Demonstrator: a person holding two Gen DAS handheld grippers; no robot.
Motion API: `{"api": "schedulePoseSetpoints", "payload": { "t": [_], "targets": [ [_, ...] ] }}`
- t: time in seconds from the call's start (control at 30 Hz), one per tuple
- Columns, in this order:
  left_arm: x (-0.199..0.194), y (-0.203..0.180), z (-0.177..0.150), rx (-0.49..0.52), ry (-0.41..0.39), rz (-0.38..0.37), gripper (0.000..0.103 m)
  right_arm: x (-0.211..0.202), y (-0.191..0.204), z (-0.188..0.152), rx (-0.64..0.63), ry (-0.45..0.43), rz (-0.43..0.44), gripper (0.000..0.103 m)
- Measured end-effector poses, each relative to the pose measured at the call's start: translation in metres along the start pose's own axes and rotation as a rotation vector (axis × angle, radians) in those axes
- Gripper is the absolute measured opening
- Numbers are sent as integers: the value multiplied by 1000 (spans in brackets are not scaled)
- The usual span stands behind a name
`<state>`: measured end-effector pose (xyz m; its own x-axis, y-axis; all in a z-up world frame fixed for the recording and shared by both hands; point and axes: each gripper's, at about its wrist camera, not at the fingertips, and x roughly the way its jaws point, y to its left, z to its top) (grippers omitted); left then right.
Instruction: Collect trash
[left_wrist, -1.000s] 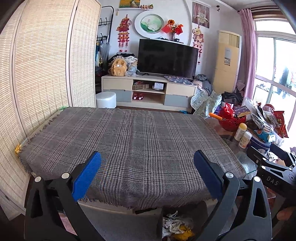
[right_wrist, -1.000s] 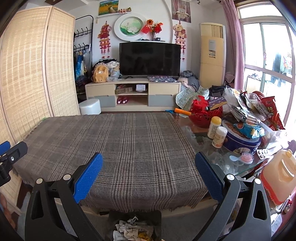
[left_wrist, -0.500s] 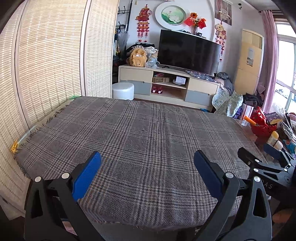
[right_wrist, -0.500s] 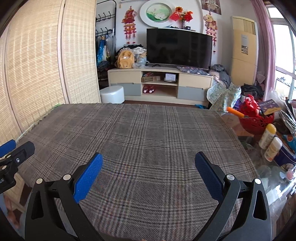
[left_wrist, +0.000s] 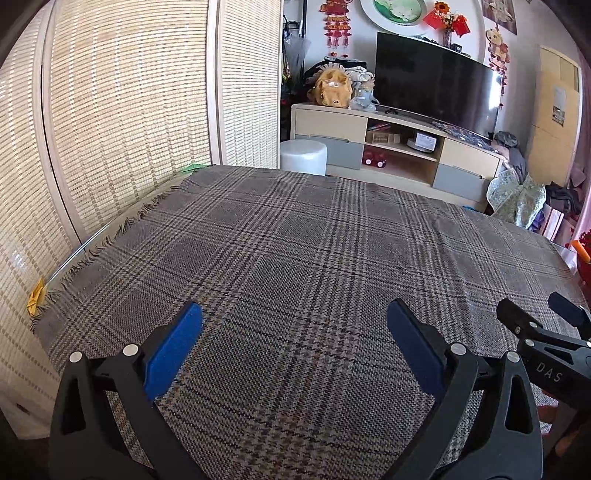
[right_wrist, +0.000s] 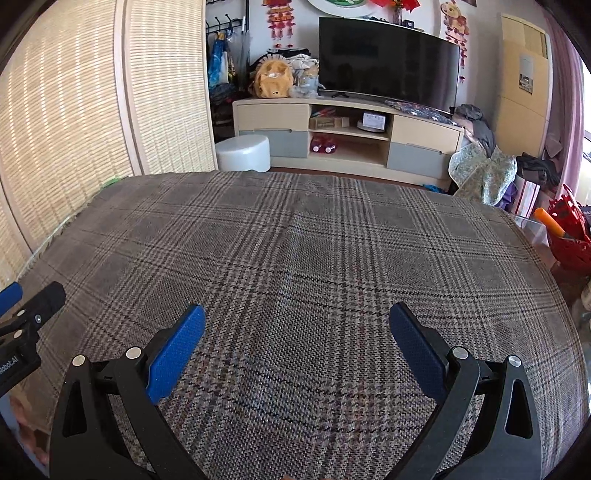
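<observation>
Blue pads: both claws carry blue rubber pads on black plastic fingers, spread wide with nothing between them.
Left claw (left_wrist: 294, 325): jaws apart, empty, held low over the near part of the plaid cloth (left_wrist: 314, 258), pointing across it toward the far side of the room.
Right claw (right_wrist: 296, 326): jaws apart, empty, level with the left one and just beside it; its tip shows at the right edge of the left camera's view.
Pose: both claws hover side by side above the cloth, tilted slightly down, touching nothing.
Trash: none can be seen on the cloth in either view; where it lies cannot be told from here.
Step in hand: probably a search or a pause between pickups, or the cloth may already be cleared.
Next move: likely needs the claws turned to find any leftover scraps, perhaps toward the cluttered red basket (right_wrist: 569, 236) off the cloth's right edge.
Beyond: a woven screen (left_wrist: 129, 110) stands left, a television (right_wrist: 388, 62) on a low cabinet at the back.
</observation>
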<state>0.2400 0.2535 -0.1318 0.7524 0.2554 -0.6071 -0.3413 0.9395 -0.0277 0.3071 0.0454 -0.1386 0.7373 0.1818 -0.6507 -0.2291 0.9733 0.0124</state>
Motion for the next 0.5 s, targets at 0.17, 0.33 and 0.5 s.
{"api": "schedulePoseSetpoints", "payload": {
  "t": [0.17,0.33,0.5],
  "targets": [
    [-3,-2,2,0,-2,-3,95,-2,1,-3,-6,11,-4,100],
    [-9,-8,5,15,3,27,95,-17,-7,2,1,-5,-10,100],
    [-17,-10,3,14,7,43,95,-34,-13,7,-4,-30,-25,100]
  ]
}}
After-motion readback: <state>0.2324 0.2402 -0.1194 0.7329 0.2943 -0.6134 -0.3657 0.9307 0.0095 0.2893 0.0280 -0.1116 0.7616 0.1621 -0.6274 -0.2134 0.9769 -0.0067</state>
